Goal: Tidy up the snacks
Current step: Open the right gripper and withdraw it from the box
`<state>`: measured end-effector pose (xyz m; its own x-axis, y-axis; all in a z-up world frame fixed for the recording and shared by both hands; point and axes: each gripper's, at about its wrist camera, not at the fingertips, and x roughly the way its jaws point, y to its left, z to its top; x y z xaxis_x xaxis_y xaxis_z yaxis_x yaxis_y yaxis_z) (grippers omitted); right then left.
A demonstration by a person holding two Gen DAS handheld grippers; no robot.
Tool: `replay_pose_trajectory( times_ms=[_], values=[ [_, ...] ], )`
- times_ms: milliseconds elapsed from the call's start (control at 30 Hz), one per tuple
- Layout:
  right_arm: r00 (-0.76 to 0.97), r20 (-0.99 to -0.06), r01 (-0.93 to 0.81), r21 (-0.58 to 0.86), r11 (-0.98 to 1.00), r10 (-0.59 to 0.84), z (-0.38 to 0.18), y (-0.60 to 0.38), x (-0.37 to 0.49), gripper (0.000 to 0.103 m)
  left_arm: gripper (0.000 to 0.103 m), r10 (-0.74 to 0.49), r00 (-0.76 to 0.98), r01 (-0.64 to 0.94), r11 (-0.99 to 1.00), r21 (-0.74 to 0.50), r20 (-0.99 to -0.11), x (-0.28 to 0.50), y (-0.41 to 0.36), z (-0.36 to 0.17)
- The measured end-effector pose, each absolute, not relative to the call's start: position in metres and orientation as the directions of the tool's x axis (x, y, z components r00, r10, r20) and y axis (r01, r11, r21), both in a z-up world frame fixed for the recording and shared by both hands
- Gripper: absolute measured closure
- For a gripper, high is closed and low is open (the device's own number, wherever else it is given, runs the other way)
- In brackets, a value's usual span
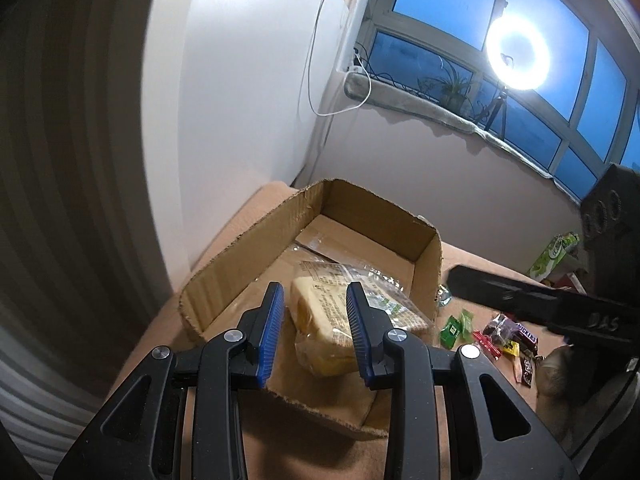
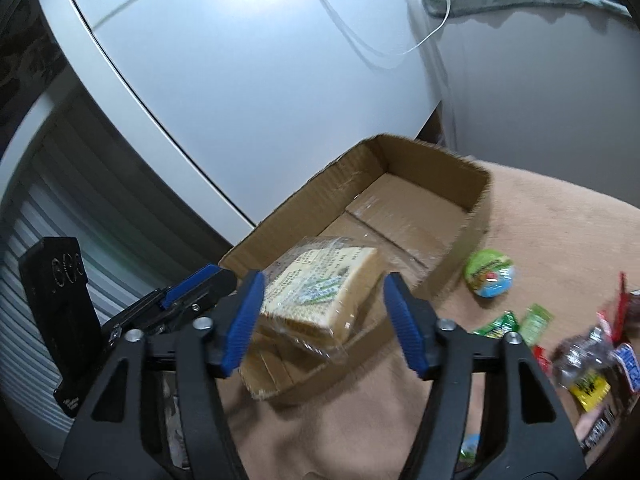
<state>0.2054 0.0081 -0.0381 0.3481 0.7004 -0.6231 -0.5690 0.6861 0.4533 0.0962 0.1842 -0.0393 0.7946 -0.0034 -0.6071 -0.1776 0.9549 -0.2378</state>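
**Visitor:** Where does the snack stand right now?

**Onlooker:** The wrapped sandwich lies tilted at the near end of the cardboard box, its clear wrapper brushing the box's right wall. The right gripper hangs over that end with its jaws spread wide. The sandwich shows between the pads, but neither pad presses it. The left gripper hovers at the box's near edge, jaws narrow with a clear gap, holding nothing.

**Visitor:** What could go wrong?

**Onlooker:** The sandwich looks propped rather than flat, so I judge it could tip back over the box's near wall if either pad clips the wrapper on the way out. The box is light cardboard with torn edges, and a nudge could drag it across the tan cloth. Both grippers also crowd the same corner of the box, so they could knock together.

**Visitor:** Do the two cameras tell the same story?

**Onlooker:** Not quite. Only the right wrist view shows the left gripper sitting outside the box's near-left corner, clear of the sandwich, and a round green cup just right of the box. Only the left wrist view shows the ring light on the sill beyond the box, a green carton further right, and a legible Snickers bar among the loose sweets waiting right of the box.
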Motion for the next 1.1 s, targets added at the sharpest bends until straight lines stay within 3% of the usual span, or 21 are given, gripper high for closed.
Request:
replay_pose_trajectory(
  times_ms=[133,233,333,700,800,933,1000,1100],
  values=[
    [0.388,-0.614,-0.551,0.443,0.707,0.687,-0.029,-0.026,0.195,0.035,0.072,0.003,0.803,-0.176,0.956,-0.233,-0.596,0.085,0.18,-0.034],
    [0.421,-0.614,-0.534,0.426,0.73,0.667,-0.025,-0.055,0.187,0.028,0.072,0.002,0.808,-0.171,0.958,-0.23,-0.589,0.078,0.174,-0.031],
    [0.453,-0.618,-0.516,0.406,0.754,0.642,-0.023,-0.086,0.18,0.028,0.067,-0.009,0.816,-0.154,0.96,-0.233,-0.578,0.072,0.163,-0.027],
    [0.575,-0.674,-0.405,0.256,0.877,0.463,-0.031,-0.196,0.151,0.028,0.066,-0.102,0.81,-0.038,0.973,-0.226,-0.577,0.062,0.101,-0.03],
    [0.589,-0.684,-0.384,0.231,0.894,0.43,-0.035,-0.212,0.146,0.028,0.059,-0.133,0.798,-0.013,0.971,-0.237,-0.588,0.061,0.086,-0.035],
    [0.605,-0.704,-0.362,0.172,0.916,0.371,-0.043,-0.228,0.138,0.028,0.059,-0.162,0.777,0.02,0.972,-0.234,-0.608,0.061,0.061,-0.044],
    [0.604,-0.718,-0.354,0.148,0.923,0.347,-0.049,-0.232,0.135,0.028,0.05,-0.175,0.764,0.037,0.973,-0.229,-0.62,0.062,0.048,-0.05],
    [0.586,-0.745,-0.347,0.126,0.93,0.319,-0.064,-0.235,0.133,0.028,0.047,-0.196,0.742,0.064,0.973,-0.223,-0.641,0.065,0.031,-0.061]
  ],
)
